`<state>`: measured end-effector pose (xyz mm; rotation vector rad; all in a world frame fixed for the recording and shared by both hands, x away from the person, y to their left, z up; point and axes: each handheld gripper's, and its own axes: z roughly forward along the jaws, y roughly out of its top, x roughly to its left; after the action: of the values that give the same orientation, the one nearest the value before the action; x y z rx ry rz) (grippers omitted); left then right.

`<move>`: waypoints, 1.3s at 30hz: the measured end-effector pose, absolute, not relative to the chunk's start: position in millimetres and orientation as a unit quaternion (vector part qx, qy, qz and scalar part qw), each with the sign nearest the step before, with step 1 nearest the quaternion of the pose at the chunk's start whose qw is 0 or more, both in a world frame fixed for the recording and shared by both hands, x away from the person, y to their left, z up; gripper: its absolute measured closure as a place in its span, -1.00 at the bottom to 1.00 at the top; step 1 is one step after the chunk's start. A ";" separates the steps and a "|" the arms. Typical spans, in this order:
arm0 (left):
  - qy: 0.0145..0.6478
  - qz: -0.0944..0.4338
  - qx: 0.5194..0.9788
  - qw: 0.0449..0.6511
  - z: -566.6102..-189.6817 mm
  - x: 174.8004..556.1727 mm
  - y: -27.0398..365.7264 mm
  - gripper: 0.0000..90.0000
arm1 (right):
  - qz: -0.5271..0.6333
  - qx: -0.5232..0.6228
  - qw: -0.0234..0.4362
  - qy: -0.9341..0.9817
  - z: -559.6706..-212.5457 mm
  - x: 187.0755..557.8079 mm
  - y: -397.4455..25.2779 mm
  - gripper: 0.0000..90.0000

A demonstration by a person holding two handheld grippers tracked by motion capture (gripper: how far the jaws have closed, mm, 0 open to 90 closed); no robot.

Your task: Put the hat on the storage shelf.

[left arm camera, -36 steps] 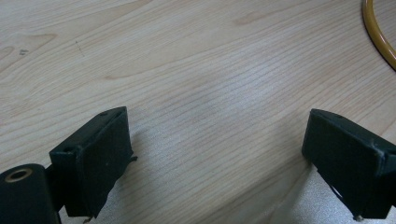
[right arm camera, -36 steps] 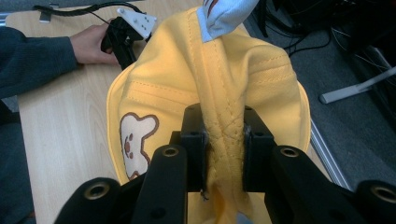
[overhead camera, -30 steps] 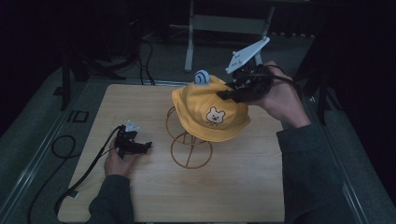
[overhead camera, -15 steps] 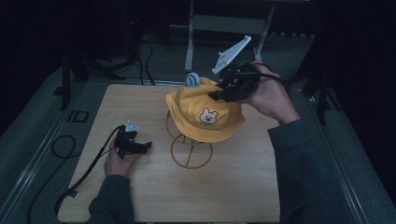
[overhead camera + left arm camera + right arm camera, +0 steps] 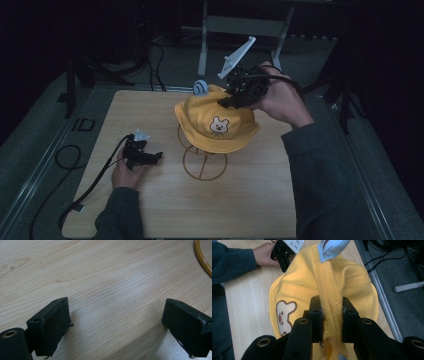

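My right gripper (image 5: 234,97) has its jaws pinched on a fold of the yellow hat (image 5: 215,125), which sits over the wire stand (image 5: 204,162), not yet lifted clear, while my left gripper (image 5: 150,156), left of the stand, rests wide open and empty on the desk (image 5: 250,200).

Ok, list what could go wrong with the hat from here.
1. The right hand-held gripper pinches only a narrow fold of the yellow hat, so the fabric may slip free.
2. The hat looks close over the wire stand; a snag could tip it, since the left hand-held gripper rests open, apart from it.
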<state>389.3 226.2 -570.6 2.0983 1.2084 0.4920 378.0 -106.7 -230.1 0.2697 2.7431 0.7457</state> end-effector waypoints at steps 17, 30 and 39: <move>0.462 0.188 0.802 0.329 -570.6 389.3 226.2 -0.82 | 0.236 0.090 0.119 0.960 -240.6 392.3 -80.3 0.67; 0.462 0.188 0.802 0.329 -570.6 389.2 226.1 -0.82 | 0.217 0.090 0.109 0.966 -265.2 403.4 -51.4 0.51; 0.462 0.188 0.802 0.329 -570.6 389.2 226.2 -0.82 | 0.210 0.087 0.104 0.968 -269.9 400.6 -49.2 0.33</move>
<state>389.2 226.2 -570.6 2.0990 1.2081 0.4929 400.6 -49.2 -269.9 0.2553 2.8550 0.6196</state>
